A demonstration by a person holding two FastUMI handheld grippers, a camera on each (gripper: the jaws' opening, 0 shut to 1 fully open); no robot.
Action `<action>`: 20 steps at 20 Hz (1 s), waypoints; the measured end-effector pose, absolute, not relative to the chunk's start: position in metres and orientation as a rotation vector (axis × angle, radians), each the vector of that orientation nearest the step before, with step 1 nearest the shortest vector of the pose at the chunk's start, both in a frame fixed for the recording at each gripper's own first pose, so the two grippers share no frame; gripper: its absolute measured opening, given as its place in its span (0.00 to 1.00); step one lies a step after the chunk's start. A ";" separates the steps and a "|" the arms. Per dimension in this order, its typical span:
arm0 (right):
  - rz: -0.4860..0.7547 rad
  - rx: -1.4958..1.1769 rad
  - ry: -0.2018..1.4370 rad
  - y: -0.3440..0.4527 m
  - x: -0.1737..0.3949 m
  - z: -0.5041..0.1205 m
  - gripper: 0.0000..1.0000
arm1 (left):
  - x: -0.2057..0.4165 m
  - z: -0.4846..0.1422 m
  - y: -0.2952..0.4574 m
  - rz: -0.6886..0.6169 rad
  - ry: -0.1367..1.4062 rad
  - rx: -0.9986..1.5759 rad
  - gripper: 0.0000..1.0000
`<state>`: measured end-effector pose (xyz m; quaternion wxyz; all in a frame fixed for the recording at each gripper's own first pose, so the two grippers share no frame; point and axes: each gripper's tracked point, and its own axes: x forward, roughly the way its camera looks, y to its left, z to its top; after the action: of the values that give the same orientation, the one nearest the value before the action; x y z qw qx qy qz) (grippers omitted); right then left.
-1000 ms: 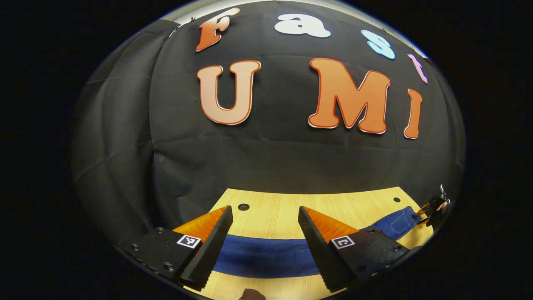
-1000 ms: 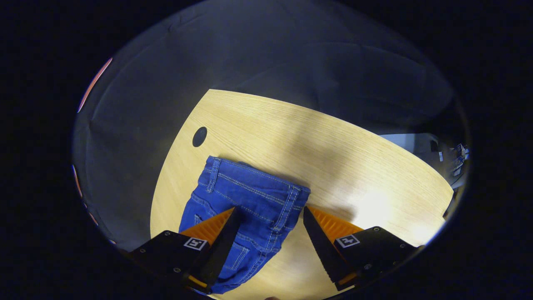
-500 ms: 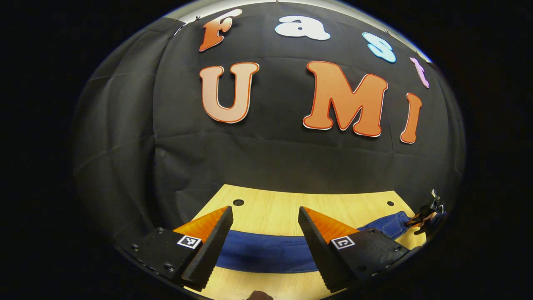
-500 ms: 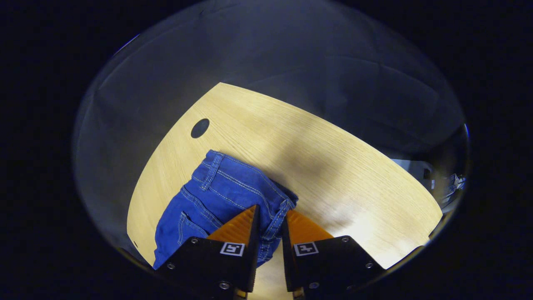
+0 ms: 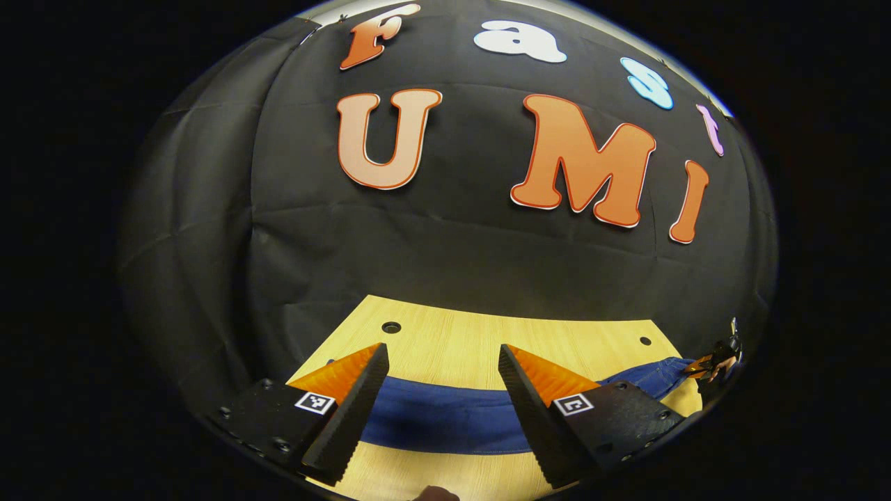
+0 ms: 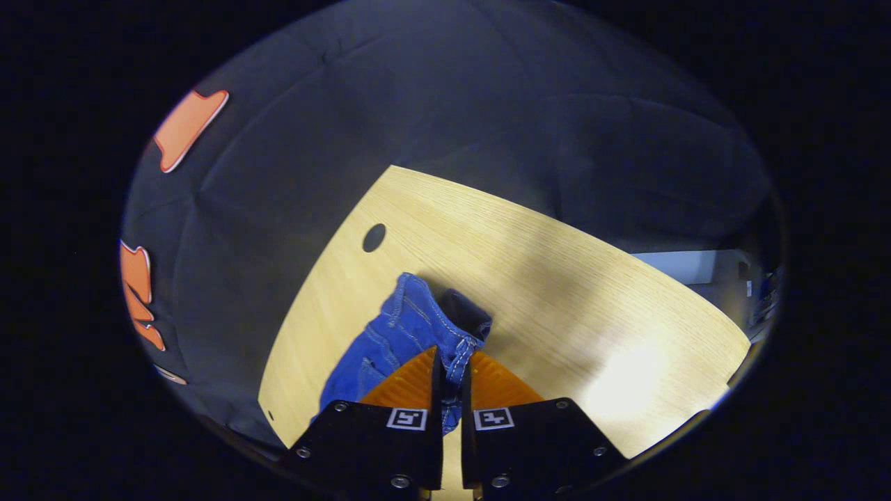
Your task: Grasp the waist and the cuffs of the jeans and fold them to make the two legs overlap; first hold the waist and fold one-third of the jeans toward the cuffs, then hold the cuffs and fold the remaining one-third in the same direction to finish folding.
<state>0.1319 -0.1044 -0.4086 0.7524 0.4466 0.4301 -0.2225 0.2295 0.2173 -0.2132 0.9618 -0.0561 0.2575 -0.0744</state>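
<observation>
the right gripper pinches the waist of the blue jeans tight between its fingers. the jeans lie on the wooden table. the left gripper is wide apart above the jeans' leg, holding nothing.

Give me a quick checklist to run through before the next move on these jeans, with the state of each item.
1. Right gripper shut on the waist of the jeans: ok, both fingers press the waistband.
2. Waist lifted off the table: ok, the band stands bunched above the wood.
3. Left gripper holding the cuff end: not ok, its fingers stand open over the denim band.
4. Left fingers straddling the fabric: ok, blue cloth lies between them.
5. Cuff edges aligned: cannot tell, the leg ends are hidden.
6. Table surface free beyond the jeans: ok, bare wood with a round hole.
</observation>
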 end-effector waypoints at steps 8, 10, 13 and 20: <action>-0.346 0.828 0.808 -0.066 0.147 -0.317 0.10 | 0.247 -0.231 0.226 -0.191 0.544 -0.143 0.98; -0.300 0.788 0.778 -0.049 0.155 -0.294 0.10 | 0.249 -0.236 0.231 -0.199 0.554 -0.155 0.98; -0.185 0.708 0.749 -0.002 0.173 -0.259 0.10 | 0.255 -0.250 0.242 -0.193 0.572 -0.160 0.98; 0.019 0.566 0.746 0.110 0.191 -0.215 0.10 | 0.262 -0.277 0.296 -0.130 0.616 -0.194 0.98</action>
<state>0.1913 0.1105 -0.2145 0.8924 0.2728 0.3594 0.0091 0.2620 0.2959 -0.2775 0.9463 -0.0953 0.3024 -0.0637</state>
